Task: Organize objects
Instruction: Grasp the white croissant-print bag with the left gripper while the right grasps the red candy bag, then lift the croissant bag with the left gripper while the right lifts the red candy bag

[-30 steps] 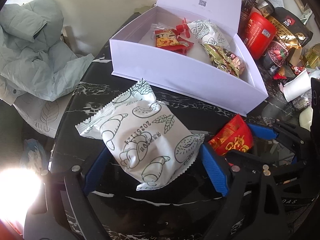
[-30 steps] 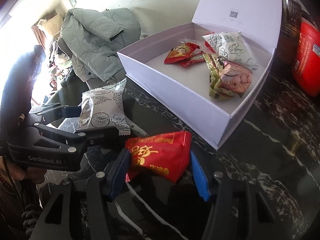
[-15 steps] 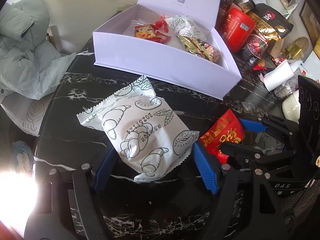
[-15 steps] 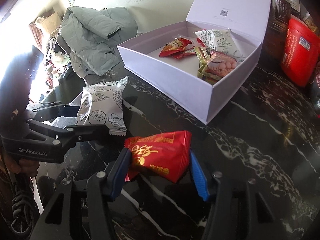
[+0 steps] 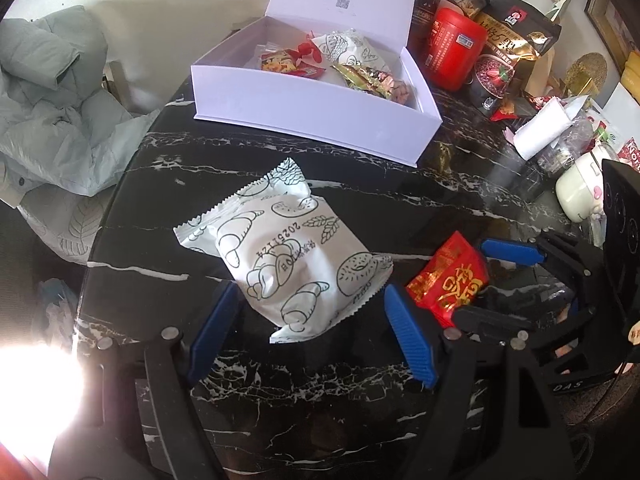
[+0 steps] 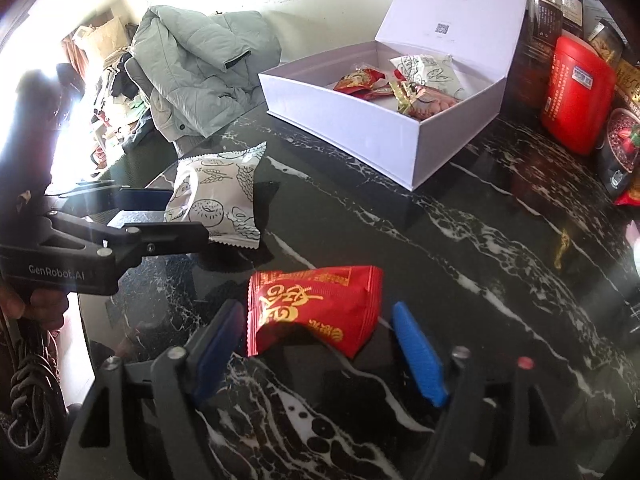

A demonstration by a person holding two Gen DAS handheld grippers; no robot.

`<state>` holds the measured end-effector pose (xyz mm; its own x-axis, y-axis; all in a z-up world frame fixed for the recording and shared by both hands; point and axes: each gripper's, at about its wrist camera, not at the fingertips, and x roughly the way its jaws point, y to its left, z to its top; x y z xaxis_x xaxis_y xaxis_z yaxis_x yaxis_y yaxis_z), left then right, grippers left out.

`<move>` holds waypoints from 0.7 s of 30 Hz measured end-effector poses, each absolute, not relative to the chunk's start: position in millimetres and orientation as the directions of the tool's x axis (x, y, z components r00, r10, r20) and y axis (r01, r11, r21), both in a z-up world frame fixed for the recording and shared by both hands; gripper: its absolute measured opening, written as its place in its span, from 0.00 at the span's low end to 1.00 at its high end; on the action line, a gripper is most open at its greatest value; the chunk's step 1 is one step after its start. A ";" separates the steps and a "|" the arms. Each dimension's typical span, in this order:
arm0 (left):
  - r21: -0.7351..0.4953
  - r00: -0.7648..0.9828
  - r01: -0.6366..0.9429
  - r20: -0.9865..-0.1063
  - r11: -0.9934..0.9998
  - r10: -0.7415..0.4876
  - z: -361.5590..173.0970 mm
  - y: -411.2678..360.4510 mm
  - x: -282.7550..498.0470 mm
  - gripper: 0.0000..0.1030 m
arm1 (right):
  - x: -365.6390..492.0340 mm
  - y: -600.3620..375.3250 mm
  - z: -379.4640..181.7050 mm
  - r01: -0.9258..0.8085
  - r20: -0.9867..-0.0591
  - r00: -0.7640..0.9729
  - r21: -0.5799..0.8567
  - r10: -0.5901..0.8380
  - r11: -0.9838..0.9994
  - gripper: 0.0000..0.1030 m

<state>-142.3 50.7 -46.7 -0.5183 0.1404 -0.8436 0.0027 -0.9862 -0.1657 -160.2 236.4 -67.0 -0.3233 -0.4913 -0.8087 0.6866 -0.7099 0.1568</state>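
Note:
A white bread packet with pastry drawings lies on the black marble table, between the blue pads of my left gripper, which is open with gaps on both sides. It also shows in the right wrist view. A red snack packet lies between the pads of my open right gripper; it shows in the left wrist view too. An open white box holds several snack packets at the back.
A red canister, jars, snack bags and a white mug crowd the table's right side. A grey-green jacket lies over a chair at the left. Strong glare fills the lower left.
Both grippers have drawn back from the box, which looks farther away. The white and red packets now rest on the table, and both sets of jaws have opened off them.

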 end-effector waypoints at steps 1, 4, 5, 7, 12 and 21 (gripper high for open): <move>-0.165 -0.524 0.005 -0.841 -0.986 0.138 -44.8 51.2 -141.9 0.74 | -158.8 237.8 -65.5 0.689 -0.804 -0.325 0.159 -0.498 -0.707 0.77; -0.151 -0.535 0.035 -0.838 -0.988 0.109 -41.5 51.3 -145.7 0.81 | -156.0 242.7 -60.8 0.686 -0.795 -0.333 0.165 -0.507 -0.709 0.80; -0.141 -0.536 0.058 -0.840 -0.988 0.089 -41.8 50.1 -148.6 0.81 | -156.3 244.6 -60.1 0.680 -0.794 -0.340 0.163 -0.504 -0.715 0.81; -0.126 -0.518 0.108 -0.854 -0.986 0.052 -45.0 46.1 -155.4 0.81 | -155.4 248.6 -59.0 0.663 -0.792 -0.355 0.161 -0.497 -0.731 0.81; -0.117 -0.491 0.178 -0.871 -0.977 0.014 -49.5 38.9 -167.2 0.84 | -151.1 255.6 -61.5 0.643 -0.799 -0.321 0.210 -0.508 -0.737 0.81; -0.104 -0.468 0.169 -0.884 -0.980 0.013 -47.3 51.1 -181.6 0.84 | -150.4 265.9 -55.3 0.680 -0.798 -0.388 0.090 -0.462 -0.727 0.78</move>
<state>-181.6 51.1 -47.3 -0.4680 0.0130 -0.8836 0.1690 -0.9801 -0.1040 -150.4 265.9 -55.3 -0.3876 -0.4615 -0.7980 0.6801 -0.7275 0.0904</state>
